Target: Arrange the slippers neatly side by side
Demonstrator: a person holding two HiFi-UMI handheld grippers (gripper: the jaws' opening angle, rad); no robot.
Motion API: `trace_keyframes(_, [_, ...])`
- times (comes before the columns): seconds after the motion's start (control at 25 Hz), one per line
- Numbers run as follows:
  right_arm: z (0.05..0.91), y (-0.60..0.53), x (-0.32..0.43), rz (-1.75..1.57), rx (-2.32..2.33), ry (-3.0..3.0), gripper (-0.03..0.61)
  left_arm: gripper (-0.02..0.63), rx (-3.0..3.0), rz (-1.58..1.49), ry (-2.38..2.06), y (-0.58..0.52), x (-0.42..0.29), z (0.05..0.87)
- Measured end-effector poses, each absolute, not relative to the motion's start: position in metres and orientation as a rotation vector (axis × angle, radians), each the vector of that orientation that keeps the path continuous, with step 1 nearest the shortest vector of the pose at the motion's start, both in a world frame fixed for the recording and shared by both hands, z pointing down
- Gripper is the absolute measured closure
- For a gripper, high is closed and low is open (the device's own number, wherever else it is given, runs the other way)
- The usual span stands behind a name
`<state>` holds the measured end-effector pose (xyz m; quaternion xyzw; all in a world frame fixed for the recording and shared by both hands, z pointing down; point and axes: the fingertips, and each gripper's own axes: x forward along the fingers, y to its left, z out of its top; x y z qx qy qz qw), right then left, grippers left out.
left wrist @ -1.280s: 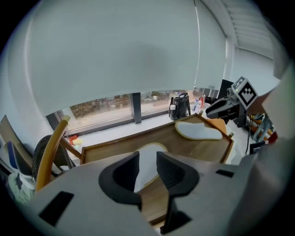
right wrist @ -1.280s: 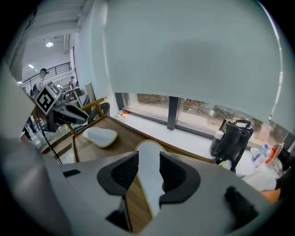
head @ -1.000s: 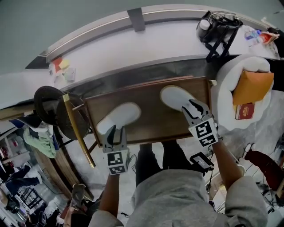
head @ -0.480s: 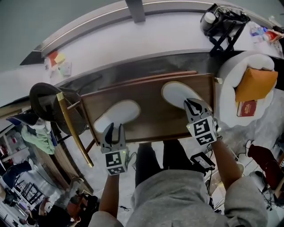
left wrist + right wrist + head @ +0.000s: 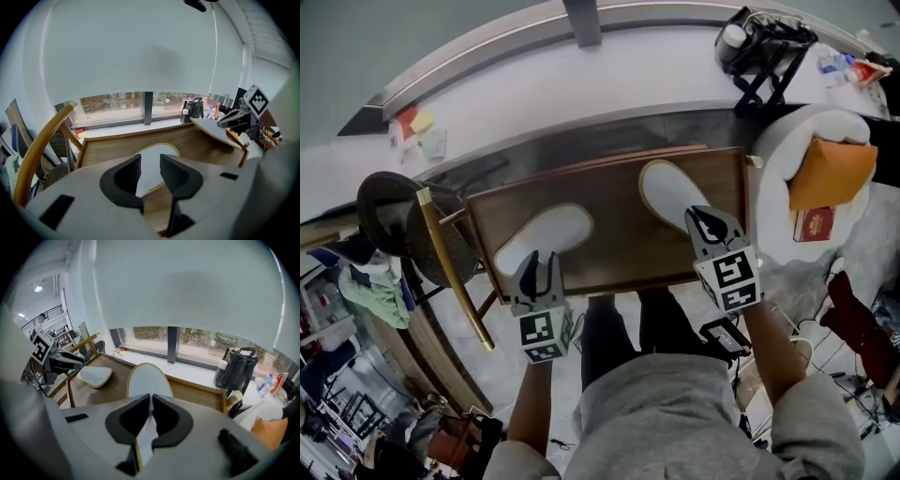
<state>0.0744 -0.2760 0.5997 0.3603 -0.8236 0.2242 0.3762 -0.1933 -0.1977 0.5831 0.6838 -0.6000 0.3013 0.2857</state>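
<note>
Two white slippers with yellow edging lie on a brown wooden table (image 5: 619, 253). The left slipper (image 5: 548, 236) lies flat, toe to the upper right. My left gripper (image 5: 539, 269) stands open at its heel, and the white heel (image 5: 152, 151) shows between the spread jaws. My right gripper (image 5: 703, 220) is shut on the heel edge of the right slipper (image 5: 670, 192), its jaws closing the last bit with the thin edge (image 5: 145, 380) pinched between the pads. In the left gripper view that slipper (image 5: 213, 129) hangs tilted, its heel raised off the table.
A round wicker chair (image 5: 403, 225) with a wooden rail (image 5: 455, 272) stands left of the table. At the right is a white armchair (image 5: 778, 159) with an orange cushion (image 5: 830, 173). A black bag (image 5: 759, 52) sits on the white windowsill (image 5: 581, 94) behind.
The right gripper's jaws, spread a second ago, have closed on the right slipper's heel. The left gripper has stayed at the left slipper's heel with the same gap.
</note>
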Motion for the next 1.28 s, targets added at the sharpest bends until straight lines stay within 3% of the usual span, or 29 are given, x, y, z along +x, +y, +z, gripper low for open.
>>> trace_keyframes(0.48, [0.577,-0.244,0.077,0.874,1.16,-2.009,0.543,0.479,1.89,0.771,-1.584,-0.191,-0.184,0.566])
trace_keyframes(1.28, [0.633,-0.246,0.016,1.334,1.25,-1.899,0.543,0.479,1.867,0.789,-1.601,-0.176,-0.185,0.566])
